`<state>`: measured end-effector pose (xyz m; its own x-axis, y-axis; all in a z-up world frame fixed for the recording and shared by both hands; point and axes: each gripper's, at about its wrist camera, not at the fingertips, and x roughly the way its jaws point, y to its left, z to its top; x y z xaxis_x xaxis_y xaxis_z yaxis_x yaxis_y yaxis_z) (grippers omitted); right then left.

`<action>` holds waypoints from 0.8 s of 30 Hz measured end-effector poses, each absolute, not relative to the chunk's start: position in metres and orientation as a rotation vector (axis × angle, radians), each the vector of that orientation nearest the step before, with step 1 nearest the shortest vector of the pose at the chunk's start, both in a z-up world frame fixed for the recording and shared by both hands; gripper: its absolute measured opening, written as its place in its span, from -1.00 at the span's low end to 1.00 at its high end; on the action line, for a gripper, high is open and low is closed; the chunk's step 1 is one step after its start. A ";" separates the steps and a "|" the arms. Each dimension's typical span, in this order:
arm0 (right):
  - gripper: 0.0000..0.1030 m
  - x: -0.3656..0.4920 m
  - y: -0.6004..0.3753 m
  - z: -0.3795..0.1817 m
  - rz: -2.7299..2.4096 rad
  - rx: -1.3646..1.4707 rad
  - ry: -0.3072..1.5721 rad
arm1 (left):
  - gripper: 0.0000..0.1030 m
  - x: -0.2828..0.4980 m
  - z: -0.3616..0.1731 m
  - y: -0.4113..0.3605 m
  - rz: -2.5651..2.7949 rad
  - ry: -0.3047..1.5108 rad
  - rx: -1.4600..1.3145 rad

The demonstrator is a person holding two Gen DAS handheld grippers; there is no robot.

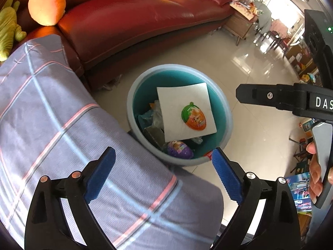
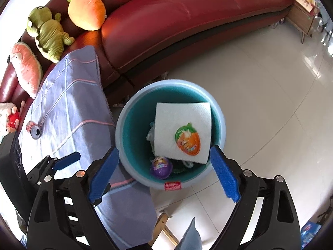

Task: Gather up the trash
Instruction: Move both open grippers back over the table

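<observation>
Overhead, both hand-held grippers, left (image 1: 163,166) and right (image 2: 164,171), agape above the bin (image 2: 133,112).

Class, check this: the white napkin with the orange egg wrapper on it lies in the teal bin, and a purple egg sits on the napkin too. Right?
Not quite. The purple egg lies off the napkin, beside its edge among other trash in the bin, as the right wrist view shows. The orange egg wrapper does rest on it.

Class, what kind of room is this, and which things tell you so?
Most likely a home living room: a red leather sofa, plush toys on it, and a tiled floor with a waste bin.
</observation>
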<state>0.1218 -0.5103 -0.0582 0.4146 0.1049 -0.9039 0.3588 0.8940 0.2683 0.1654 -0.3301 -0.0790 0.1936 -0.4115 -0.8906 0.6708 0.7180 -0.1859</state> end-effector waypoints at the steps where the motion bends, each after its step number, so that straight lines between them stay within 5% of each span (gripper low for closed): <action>1: 0.65 0.120 -0.505 -0.056 -0.164 0.452 1.142 | 0.82 0.164 -0.077 -0.326 -0.770 1.138 0.268; 24: 0.72 0.092 -0.323 -0.014 0.050 0.243 1.151 | 0.84 0.105 -0.040 -0.136 -0.594 1.056 0.182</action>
<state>0.0925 -0.3227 -0.0143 0.4096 0.1634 -0.8975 0.0857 0.9726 0.2162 0.1052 -0.1357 -0.0398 0.3533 -0.3717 -0.8585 0.5410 0.8299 -0.1366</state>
